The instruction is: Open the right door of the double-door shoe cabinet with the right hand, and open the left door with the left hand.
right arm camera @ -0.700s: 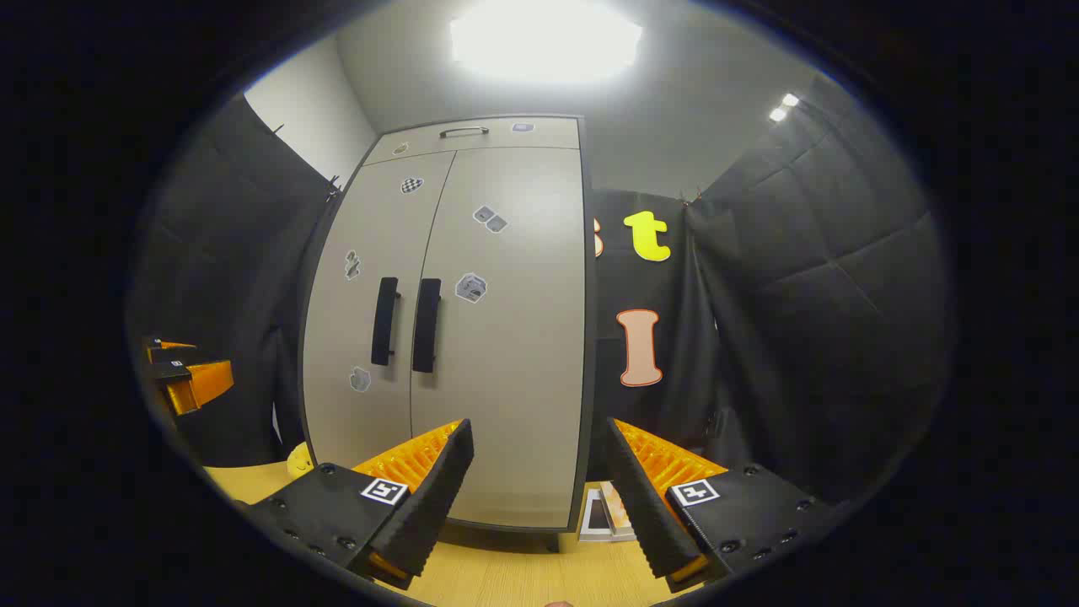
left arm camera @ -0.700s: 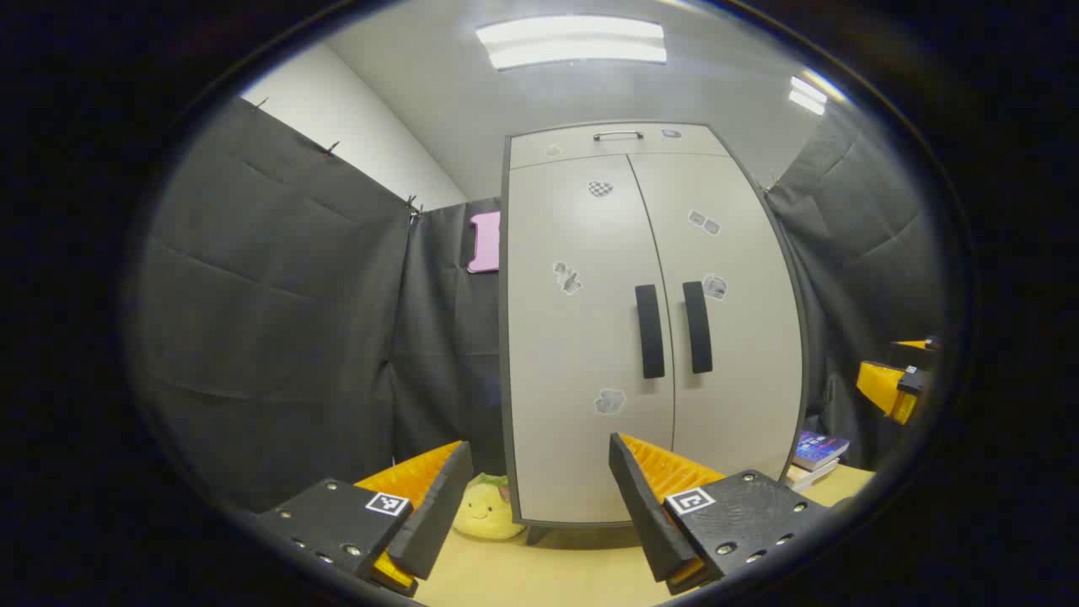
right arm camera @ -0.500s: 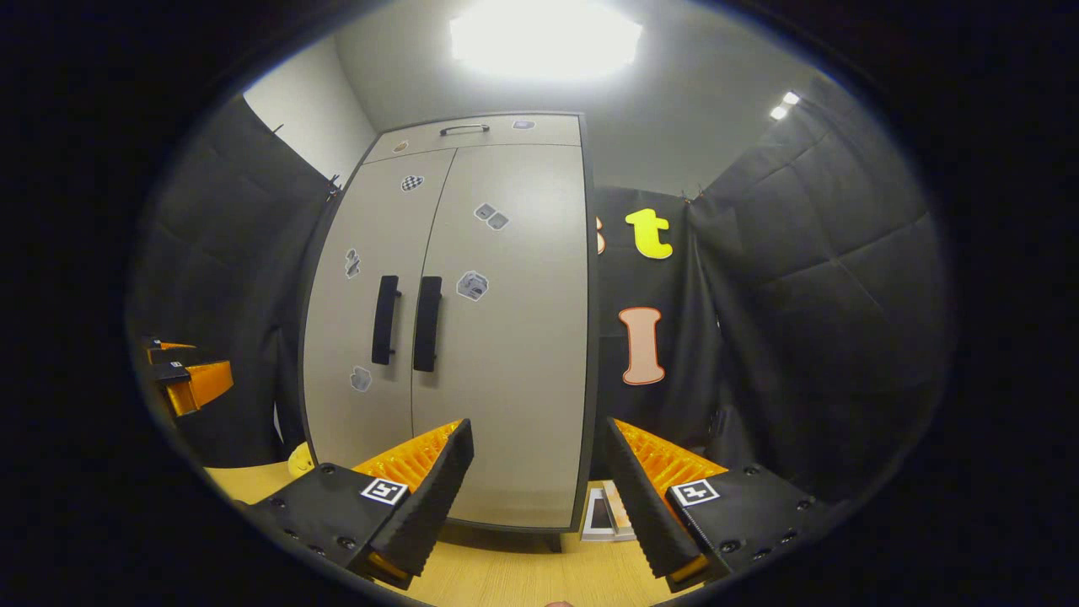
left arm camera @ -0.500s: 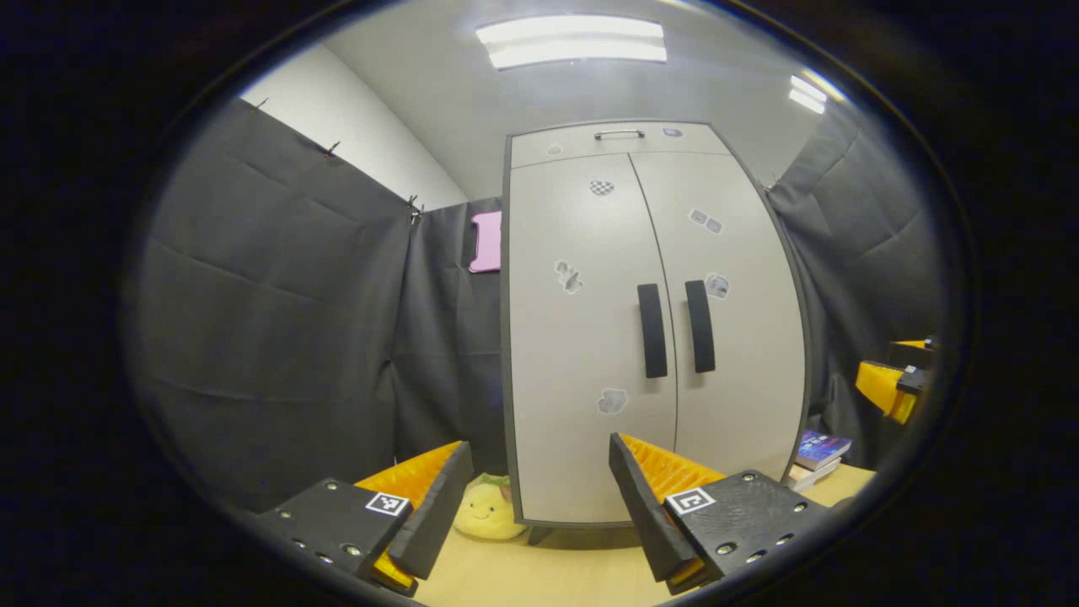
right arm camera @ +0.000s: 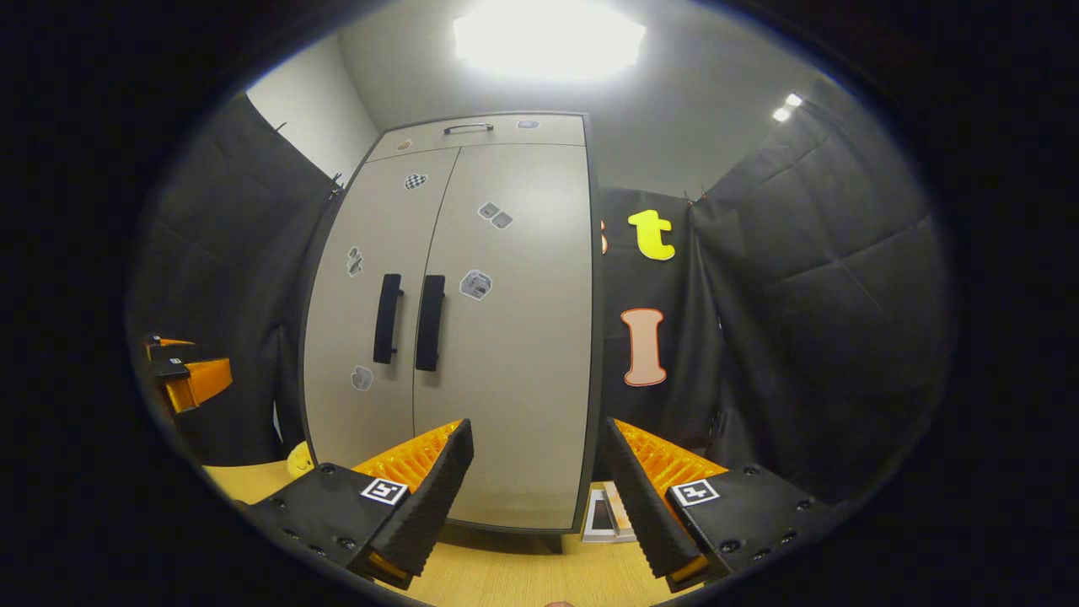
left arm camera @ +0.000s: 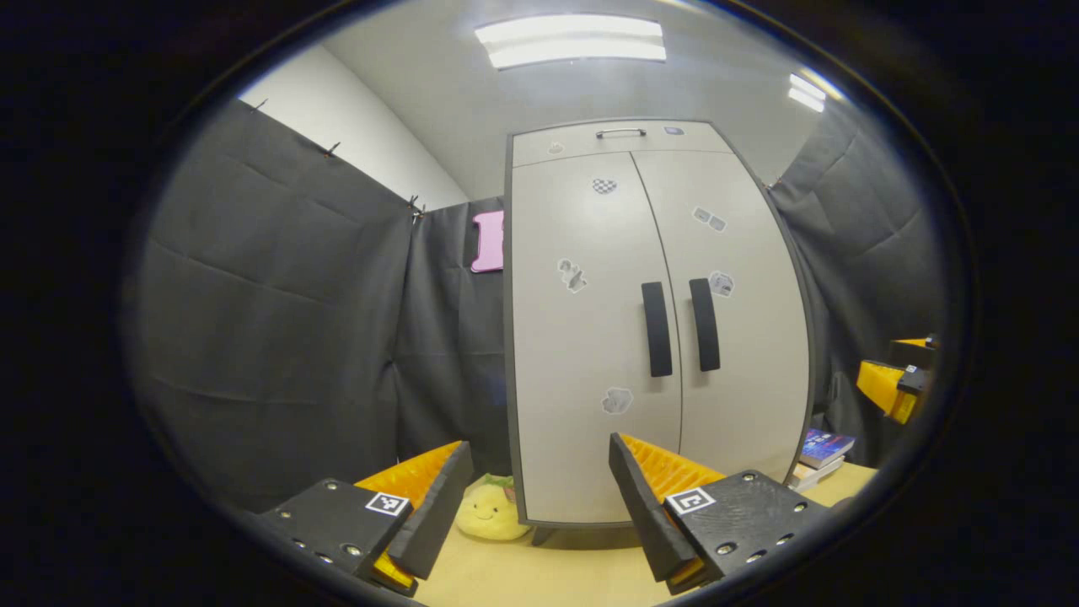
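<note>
Your left gripper [left arm camera: 539, 472] is spread wide w/ nothing in it, low over the worktop [left arm camera: 539, 573]; the shoe cabinet [left arm camera: 590, 337] stands ahead at 12–1 o'clock, both doors shut, left handle [left arm camera: 657, 329] & right handle [left arm camera: 705, 324] side by side. Your right gripper [right arm camera: 538, 455] is also released, empty; cabinet at 11 o'clock there. Plush toy [left arm camera: 489, 510] sits by the cabinet's foot at 6, books [left arm camera: 822, 451] at 4.

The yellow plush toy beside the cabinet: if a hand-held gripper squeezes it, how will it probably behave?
The plush toy looks rounded and stuffed, so it would probably squash under the fingers rather than resist. It is likely light for its size. Sitting on the smooth wooden table against the shoe cabinet, it may slide when pushed.
</note>
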A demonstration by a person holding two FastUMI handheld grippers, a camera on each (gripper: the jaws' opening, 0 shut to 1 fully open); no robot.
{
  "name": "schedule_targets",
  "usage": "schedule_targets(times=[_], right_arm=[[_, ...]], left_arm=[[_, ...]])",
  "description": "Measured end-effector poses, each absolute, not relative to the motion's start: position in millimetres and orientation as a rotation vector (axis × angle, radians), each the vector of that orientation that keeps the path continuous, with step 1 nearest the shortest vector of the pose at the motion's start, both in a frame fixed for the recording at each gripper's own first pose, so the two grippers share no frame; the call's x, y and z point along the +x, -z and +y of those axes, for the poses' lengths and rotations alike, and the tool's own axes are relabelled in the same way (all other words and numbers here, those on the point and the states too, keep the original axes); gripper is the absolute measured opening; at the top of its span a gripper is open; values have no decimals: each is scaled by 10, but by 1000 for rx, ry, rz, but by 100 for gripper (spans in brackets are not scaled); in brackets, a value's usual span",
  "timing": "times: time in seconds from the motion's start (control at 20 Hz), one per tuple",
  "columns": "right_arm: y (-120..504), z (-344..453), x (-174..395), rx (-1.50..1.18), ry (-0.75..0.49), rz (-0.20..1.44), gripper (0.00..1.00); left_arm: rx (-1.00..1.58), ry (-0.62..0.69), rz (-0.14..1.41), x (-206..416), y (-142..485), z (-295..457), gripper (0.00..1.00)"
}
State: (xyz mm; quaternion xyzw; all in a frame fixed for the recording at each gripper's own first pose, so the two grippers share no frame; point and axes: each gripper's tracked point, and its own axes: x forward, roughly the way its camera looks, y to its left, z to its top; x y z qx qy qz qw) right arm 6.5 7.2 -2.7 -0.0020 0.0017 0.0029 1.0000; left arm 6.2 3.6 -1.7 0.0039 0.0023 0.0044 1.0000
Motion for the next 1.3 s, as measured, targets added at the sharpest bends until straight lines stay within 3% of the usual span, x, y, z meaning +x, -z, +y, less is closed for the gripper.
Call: schedule_targets(times=[0.55,1.3], right_arm=[[-8,373,205,15,-46,22,97],[-768,1306,1326,43,-140,-42,97]], left_arm=[[17,-11,2,44,54,178,94],[46,-39,50,35,310,670,94]])
